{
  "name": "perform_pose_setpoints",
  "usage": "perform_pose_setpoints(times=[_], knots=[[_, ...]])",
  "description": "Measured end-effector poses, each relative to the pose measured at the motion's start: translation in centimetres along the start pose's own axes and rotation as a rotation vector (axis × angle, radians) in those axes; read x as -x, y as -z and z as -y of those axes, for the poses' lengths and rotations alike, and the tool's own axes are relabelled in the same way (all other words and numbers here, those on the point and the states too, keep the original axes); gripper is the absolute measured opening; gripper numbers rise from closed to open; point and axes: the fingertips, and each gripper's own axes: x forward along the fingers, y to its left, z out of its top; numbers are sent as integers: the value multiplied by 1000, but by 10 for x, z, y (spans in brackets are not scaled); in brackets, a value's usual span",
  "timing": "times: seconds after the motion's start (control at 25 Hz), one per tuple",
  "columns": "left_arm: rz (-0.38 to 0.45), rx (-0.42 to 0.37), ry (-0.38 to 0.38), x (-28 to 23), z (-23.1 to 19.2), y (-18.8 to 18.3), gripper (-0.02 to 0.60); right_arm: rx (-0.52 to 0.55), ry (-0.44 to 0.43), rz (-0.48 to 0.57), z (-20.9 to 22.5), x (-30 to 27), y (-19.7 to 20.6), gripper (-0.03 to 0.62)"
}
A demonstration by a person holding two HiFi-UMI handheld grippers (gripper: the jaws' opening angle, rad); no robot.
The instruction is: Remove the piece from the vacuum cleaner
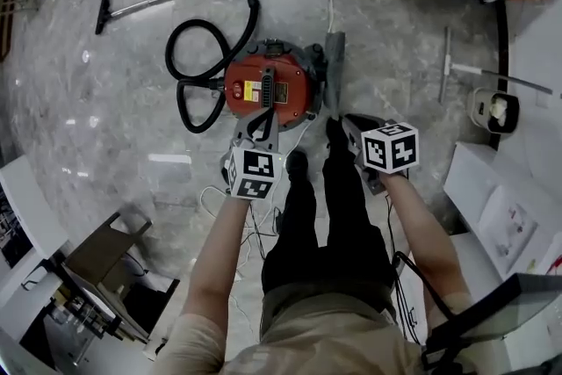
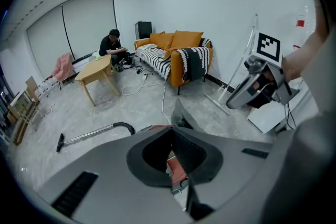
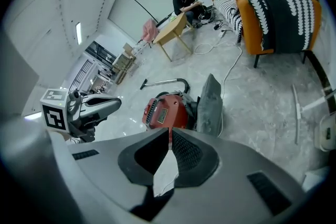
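We take the piece [image 1: 335, 66] to be the grey part standing at the right side of the red vacuum [image 1: 266, 88], on the floor [image 1: 97, 136] ahead of our feet. In the head view its long axis runs away from us, along the vacuum's flank. In the right gripper view it rises nearly upright, leaning close against the red body. We cannot tell whether it is clipped in or only resting there.

The right gripper [image 1: 337, 129] is the nearer one. It points down and forward almost in line with the piece, which lies just beyond its tips and a little to their right. The left gripper [image 1: 258, 126] hangs over the near edge of the vacuum's body, so the piece lies off to its right, past the red housing.

Both grippers have their jaws pressed together with nothing between them.

So we judge the reach belongs to the right gripper. It must first spread its jaws, then come in across the piece's thin faces, while the left gripper is well placed to steady the vacuum.
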Motion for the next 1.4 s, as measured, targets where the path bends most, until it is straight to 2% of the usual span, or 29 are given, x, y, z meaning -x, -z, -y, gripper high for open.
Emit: perform_pose_setpoints(times=[0.12, 0.28, 0.32, 0.4, 0.56, 0.64, 0.8, 1.04, 1.4], knots=[[-6, 5, -20, -22, -5, 14, 3, 14, 18, -6, 16, -23, 0, 3], [4, 29, -99, -42, -21, 26, 3, 24, 57, -14, 40, -45, 5, 19], [9, 32, -111, -46, -25, 28, 5, 25, 60, -21, 44, -49, 7, 97], [12, 26, -121, -56, -31, 33, 10, 26, 66, -30, 49, -57, 11, 138], [-16, 31, -117, -77, -40, 48, 150, 52, 100, -29, 62, -69, 9, 238], [-43, 37, -125, -88, -46, 57, 201, 55, 109, -28, 67, -76, 5, 247], [-93, 14, -123, -106, -48, 70, 201, 67, 141, -43, 76, -95, 0, 247], [-98, -1, -119, -123, -45, 72, 201, 107, 224, -52, 92, -126, -22, 247], [-79, 73, -96, -130, -45, 77, 201, 161, 296, -85, 112, -151, -23, 247]])
